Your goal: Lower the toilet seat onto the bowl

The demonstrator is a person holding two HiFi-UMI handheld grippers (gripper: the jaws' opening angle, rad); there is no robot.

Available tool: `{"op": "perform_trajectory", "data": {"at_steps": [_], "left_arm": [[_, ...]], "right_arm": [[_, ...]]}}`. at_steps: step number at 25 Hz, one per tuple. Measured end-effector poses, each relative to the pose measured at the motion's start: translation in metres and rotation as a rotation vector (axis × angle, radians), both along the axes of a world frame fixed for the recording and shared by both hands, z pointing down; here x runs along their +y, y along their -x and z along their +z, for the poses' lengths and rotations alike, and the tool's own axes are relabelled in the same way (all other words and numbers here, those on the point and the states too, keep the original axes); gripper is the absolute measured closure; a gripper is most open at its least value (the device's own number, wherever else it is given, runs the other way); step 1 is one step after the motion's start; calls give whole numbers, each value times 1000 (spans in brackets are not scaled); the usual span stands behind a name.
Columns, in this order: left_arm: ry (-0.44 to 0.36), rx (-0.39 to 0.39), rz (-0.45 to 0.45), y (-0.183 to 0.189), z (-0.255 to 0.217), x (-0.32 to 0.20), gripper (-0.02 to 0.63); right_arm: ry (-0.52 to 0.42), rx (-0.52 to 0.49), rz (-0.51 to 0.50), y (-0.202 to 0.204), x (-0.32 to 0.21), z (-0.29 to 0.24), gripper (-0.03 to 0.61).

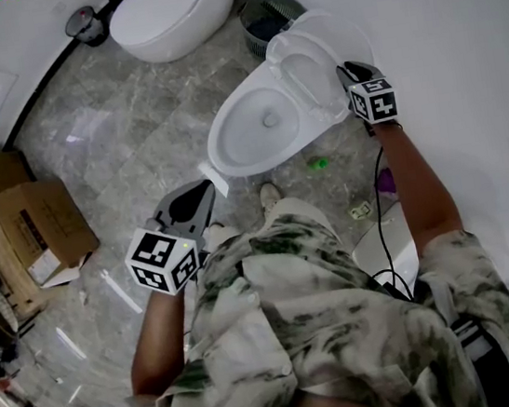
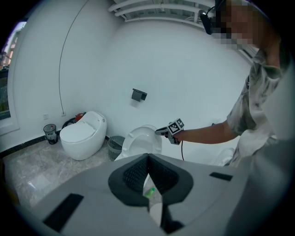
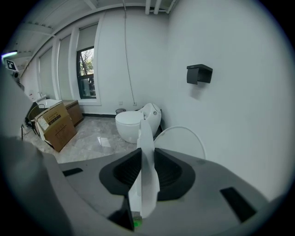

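My right tongs [image 1: 347,72], upper right in the head view, are clenched on the edge of the toilet seat [image 3: 146,147], which stands raised off the bowl [image 1: 228,150], likely to guide it down gently. My left tongs [image 1: 205,195] hang shut and empty at lower left, clear.

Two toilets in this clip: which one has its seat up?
The near toilet by the wall, its seat upright at the right gripper; the egg-shaped toilet behind is closed.
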State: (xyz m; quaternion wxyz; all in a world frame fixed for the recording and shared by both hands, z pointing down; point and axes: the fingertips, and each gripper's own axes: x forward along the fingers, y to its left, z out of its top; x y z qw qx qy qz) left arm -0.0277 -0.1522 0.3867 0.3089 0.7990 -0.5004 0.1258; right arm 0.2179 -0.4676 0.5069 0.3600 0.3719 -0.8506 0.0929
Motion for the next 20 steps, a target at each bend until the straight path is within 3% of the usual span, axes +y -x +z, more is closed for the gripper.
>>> {"op": "perform_trajectory", "data": {"at_steps": [10,20], "left_arm": [[10,4,2,13,5,10,591],[74,3,41,11,29,19,591]], "right_arm": [[0,21,-37,24,28,2,469],[-4,52,-63,42,53,9,466]]}}
